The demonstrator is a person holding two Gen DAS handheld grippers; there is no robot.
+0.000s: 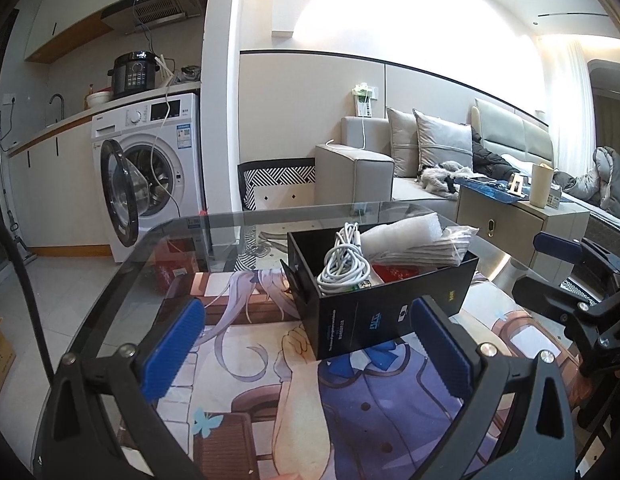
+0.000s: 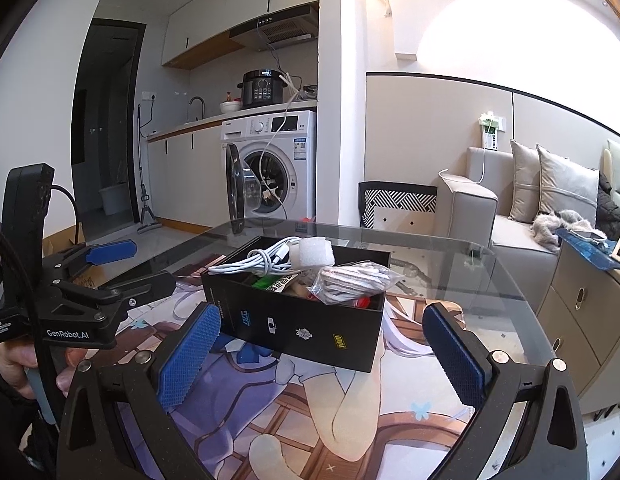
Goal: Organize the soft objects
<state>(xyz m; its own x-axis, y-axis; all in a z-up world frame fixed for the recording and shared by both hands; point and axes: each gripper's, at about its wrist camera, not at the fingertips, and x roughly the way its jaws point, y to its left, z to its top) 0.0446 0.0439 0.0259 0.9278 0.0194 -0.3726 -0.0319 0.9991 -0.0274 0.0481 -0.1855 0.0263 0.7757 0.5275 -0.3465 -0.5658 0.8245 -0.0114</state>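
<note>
1. Left gripper (image 1: 310, 344): blue pads spread wide, nothing between them, held over the printed mat (image 1: 350, 400).
2. Right gripper (image 2: 322, 356): likewise wide open and empty.
3. Black box (image 2: 305, 328) sits on the mat on the glass table (image 2: 470, 264), just ahead of both grippers.
4. Box holds a coiled white cable (image 1: 344, 268), white foam (image 2: 312, 254) and bagged cloth (image 2: 350, 280).

Left claw (image 1: 305, 346) gapes empty before the black box (image 1: 384, 300) (white cable (image 1: 344, 264) coiled inside).
</note>
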